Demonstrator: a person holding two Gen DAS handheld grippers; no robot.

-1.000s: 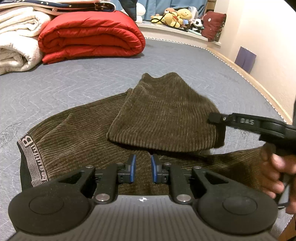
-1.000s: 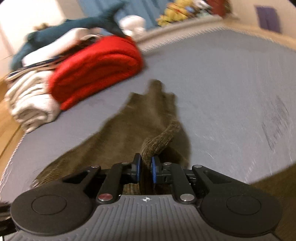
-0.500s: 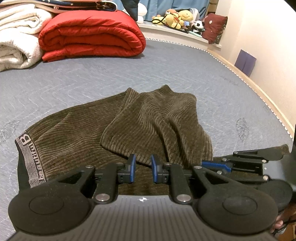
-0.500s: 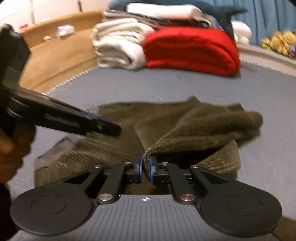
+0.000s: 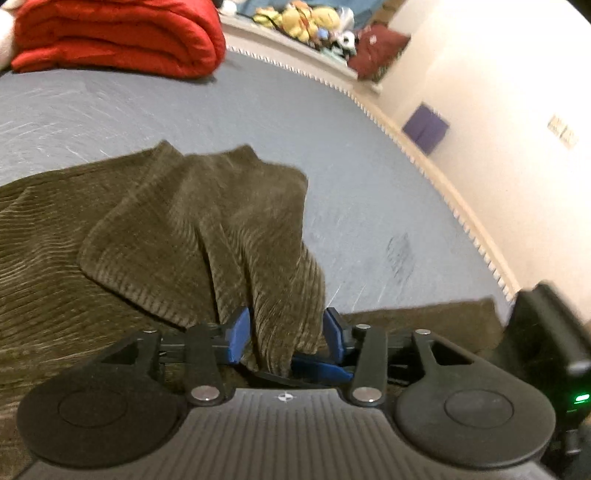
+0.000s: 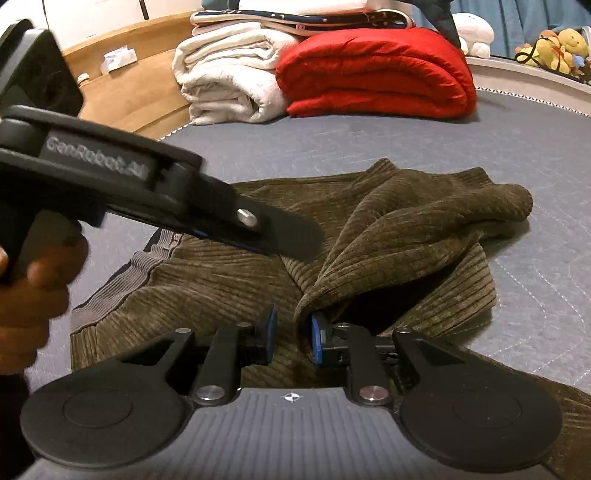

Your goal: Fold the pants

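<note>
now both tools (image 5: 287,332) (image 6: 291,332) release the pants (image 6: 388,236).

Olive-brown corduroy pants (image 6: 229,280), legs folded back over waist, rumpled, on bed

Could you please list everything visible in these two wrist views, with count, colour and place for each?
pants: one, olive-brown corduroy, half folded on the bed
bed: one, grey quilted cover, under everything
red quilt: one, folded, far end of the bed
white blanket: one, folded, beside the red quilt
plush toys: several, mostly yellow, on the far ledge
purple sheet: one, low against the wall
left gripper: black, blue pads, jaws opening, cloth fold between them
right gripper: black, blue pads, jaws opening, cloth edge at one pad
hand: one, holding the left gripper's handle
</note>
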